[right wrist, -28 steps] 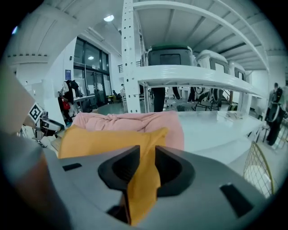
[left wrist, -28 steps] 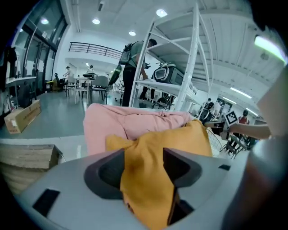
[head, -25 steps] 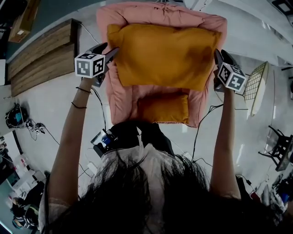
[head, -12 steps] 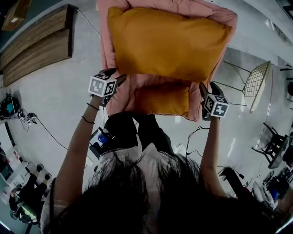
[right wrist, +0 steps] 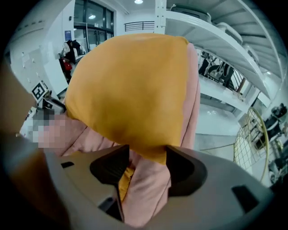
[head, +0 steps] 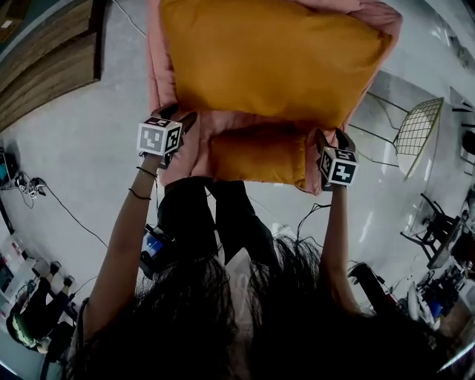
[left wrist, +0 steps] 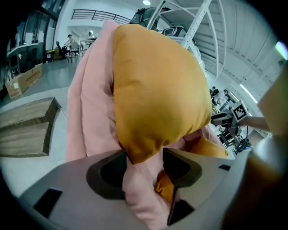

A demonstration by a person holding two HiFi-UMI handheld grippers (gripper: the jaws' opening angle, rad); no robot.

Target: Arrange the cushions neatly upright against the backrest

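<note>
Mustard-yellow large cushion (head: 267,59) stands upright against the backrest (head: 375,18) of the pink armchair (head: 194,145) in the upper half of the frame, the small cushion (head: 256,156) lying flat on the seat below it. Arms reach forward and down, setting the left claw (head: 183,121) and right claw (head: 326,139) either side of the seat front at mid-frame, each with jaws apart astride pink chair fabric, the large cushion's lower corner at the gap, nothing visibly clamped. Likely fault: the large cushion may slump forward onto the small one, or a claw closing here may catch chair fabric instead of a cushion.
</note>
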